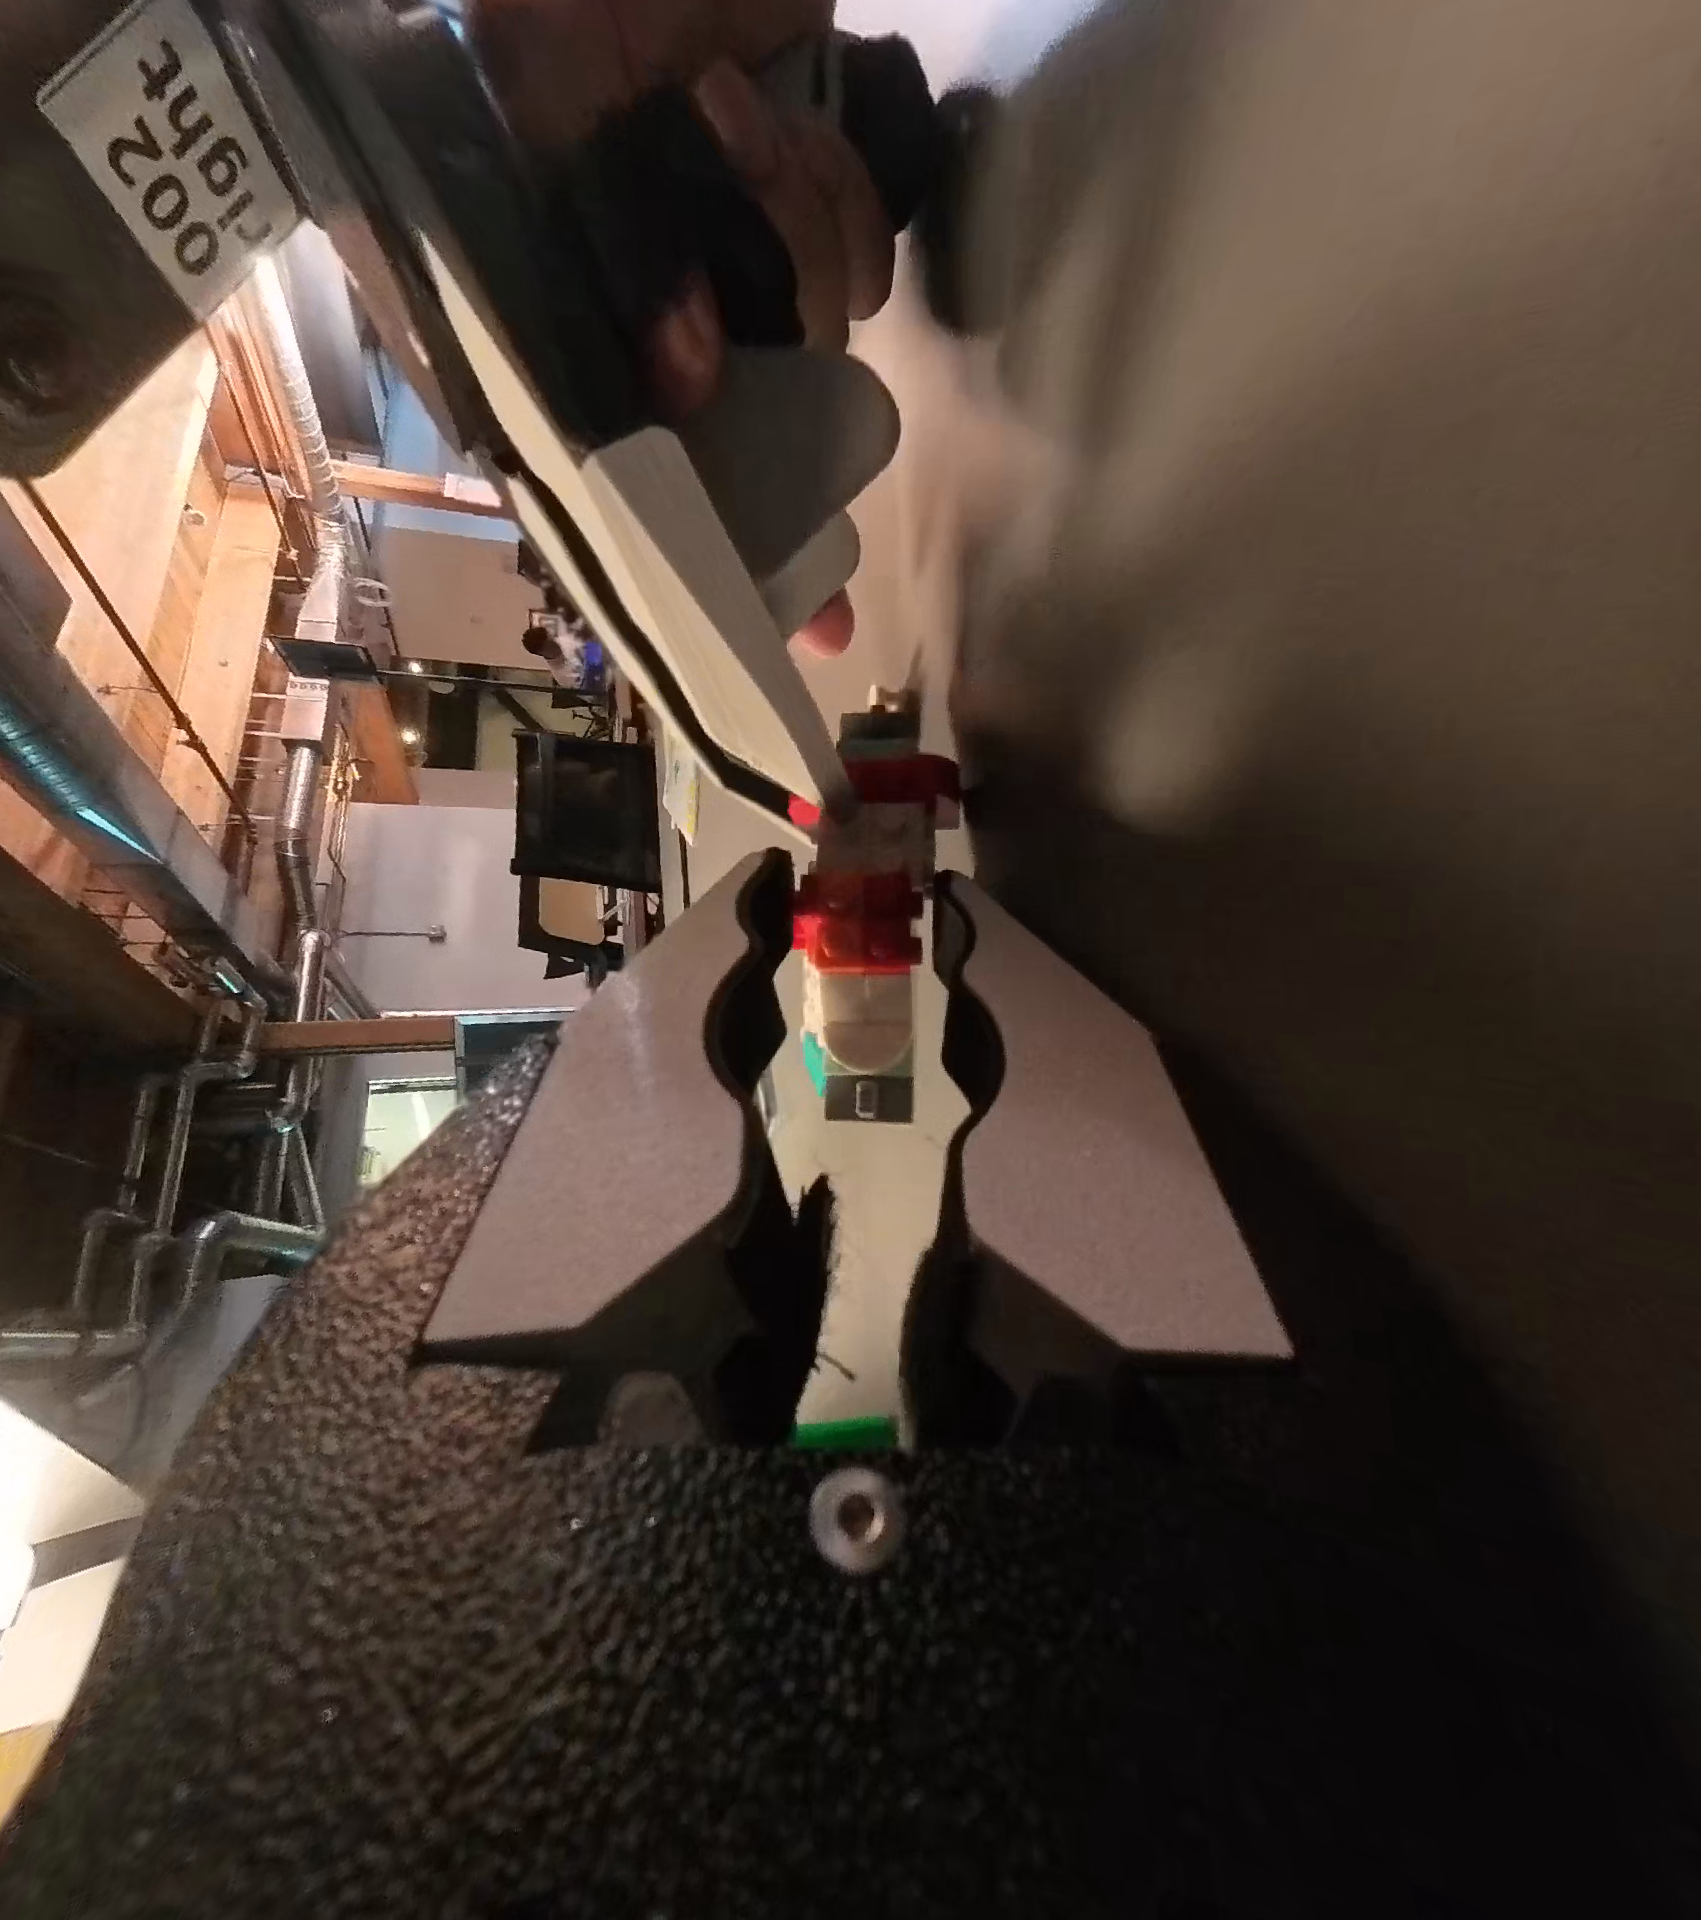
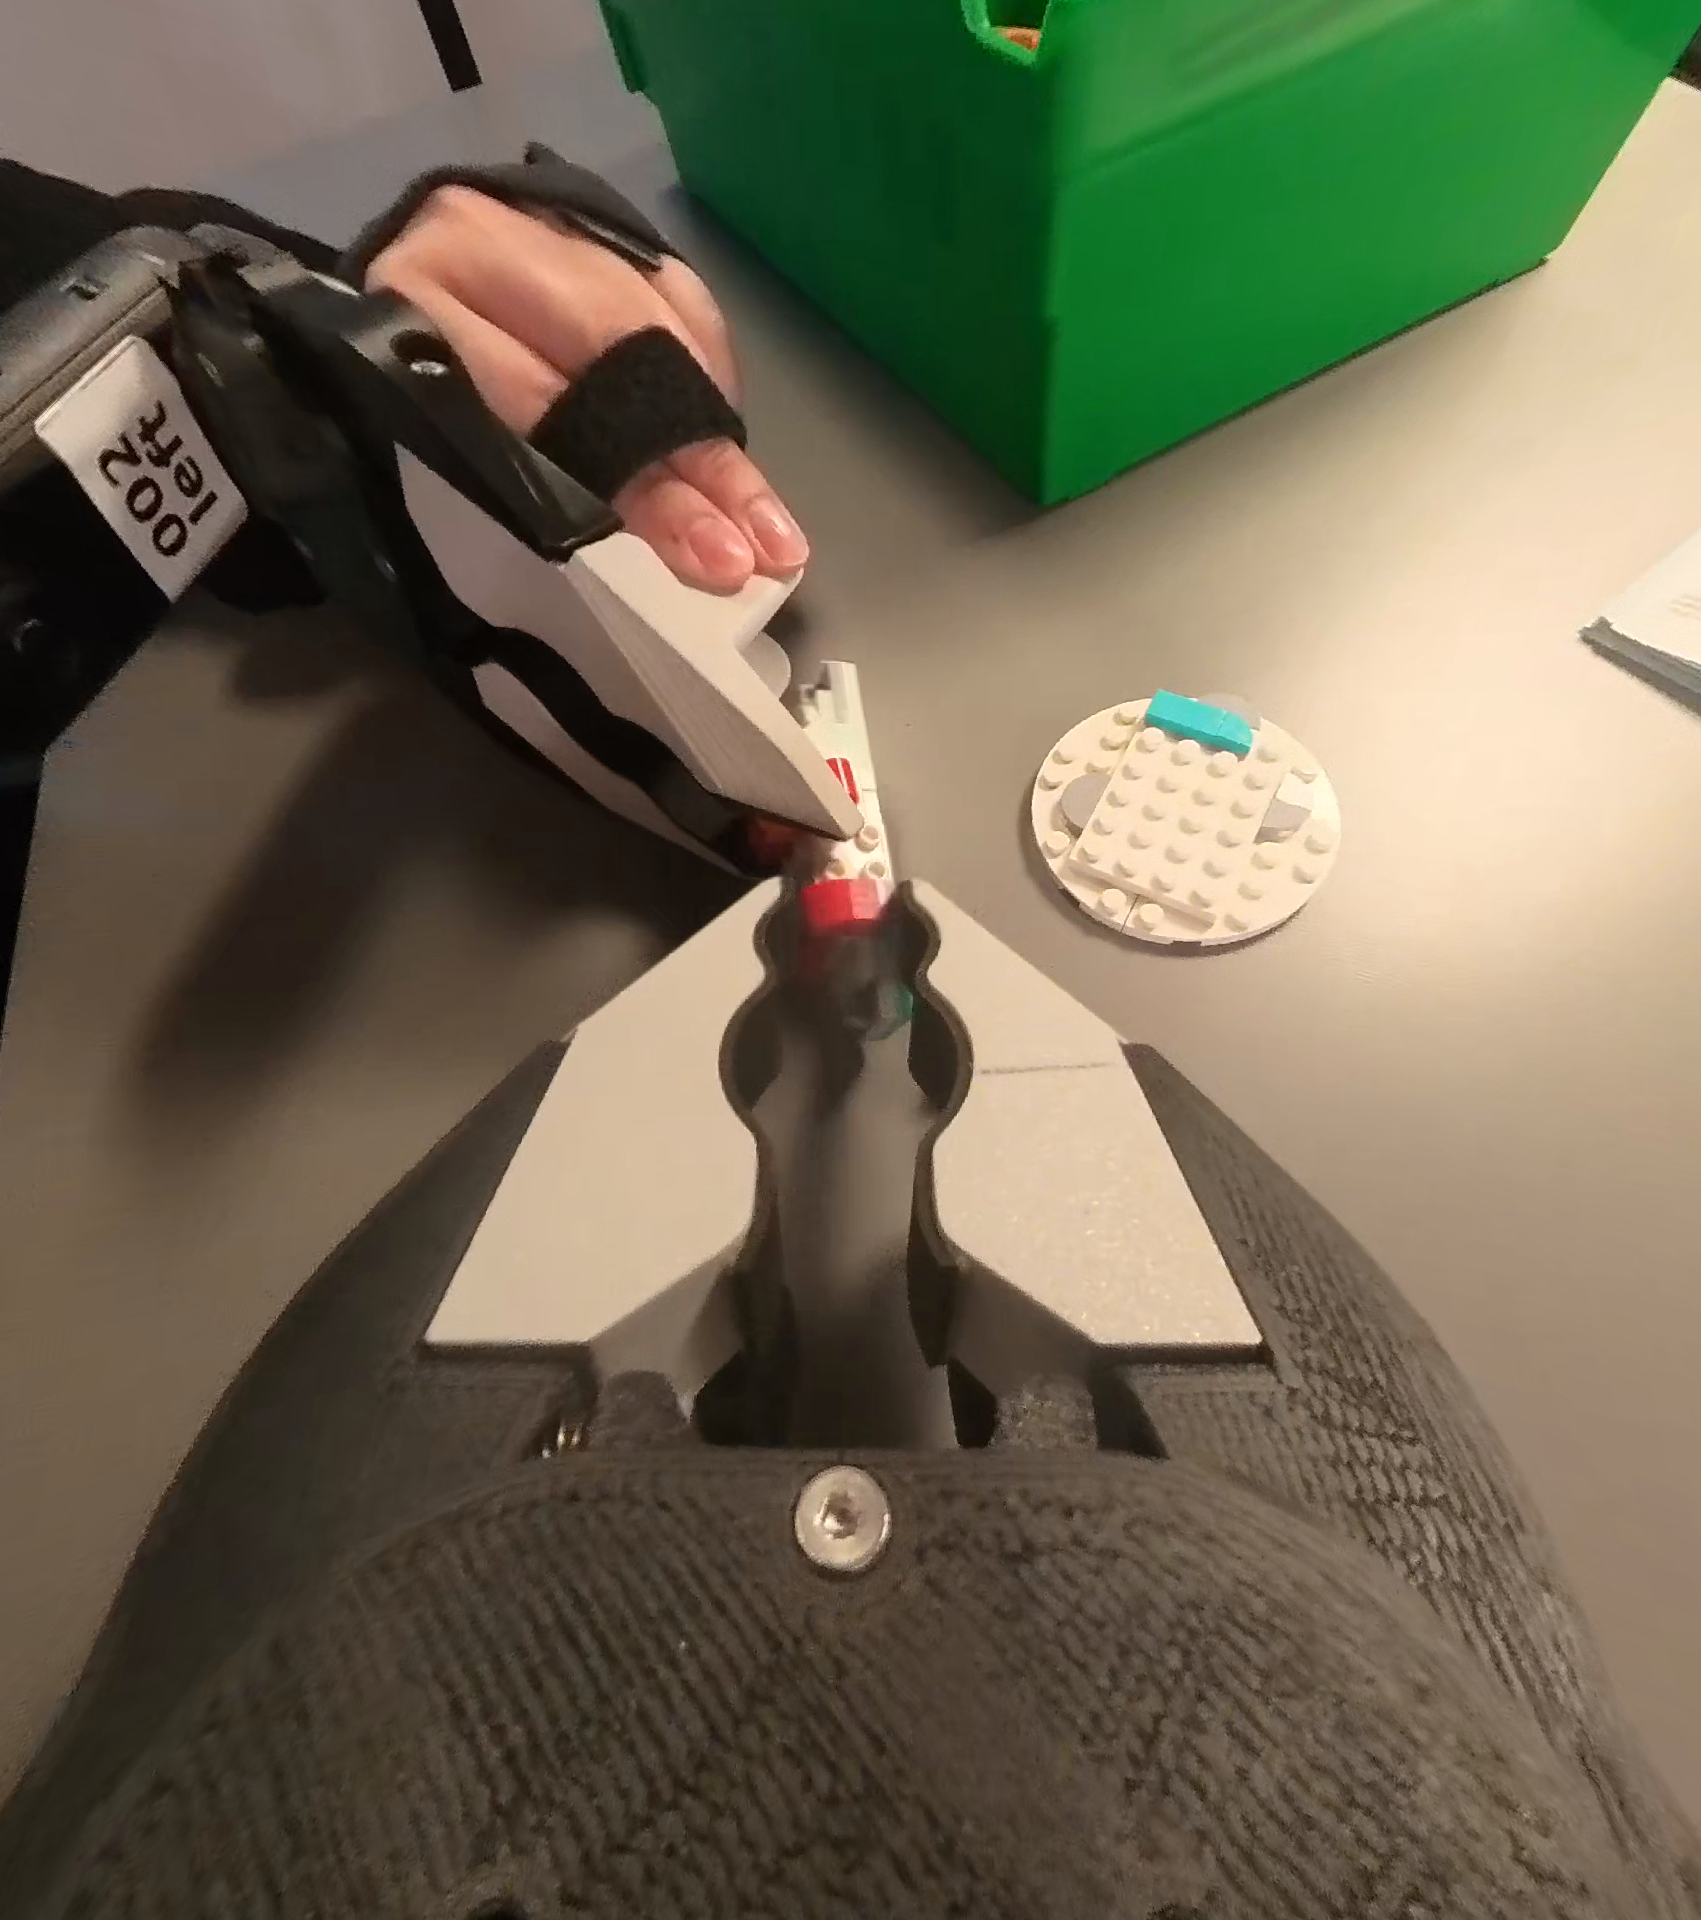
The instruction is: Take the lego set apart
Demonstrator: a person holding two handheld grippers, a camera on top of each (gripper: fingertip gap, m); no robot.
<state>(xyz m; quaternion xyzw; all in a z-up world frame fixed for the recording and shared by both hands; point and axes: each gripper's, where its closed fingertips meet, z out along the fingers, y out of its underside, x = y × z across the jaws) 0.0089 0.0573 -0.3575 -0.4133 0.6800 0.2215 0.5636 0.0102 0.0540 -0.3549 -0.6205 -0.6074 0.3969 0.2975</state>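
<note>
Gripping one studded lego model (image 2: 841, 831), both grippers' jaws pinch.

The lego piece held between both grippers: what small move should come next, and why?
Probably a gentle pull apart with a slight twist. The right gripper is shut on the red end of the lego piece, and the left gripper clamps its white part, so both ends seem secured and only the joint remains. The round white base already lies apart on the table.

Two handheld grippers with grey wedge-shaped fingers (image 2: 1054, 1164), scalloped black inner pads, textured black housings, a silver screw (image 2: 842, 1525) and white labels; black strap on one hand (image 2: 555, 312).
</note>
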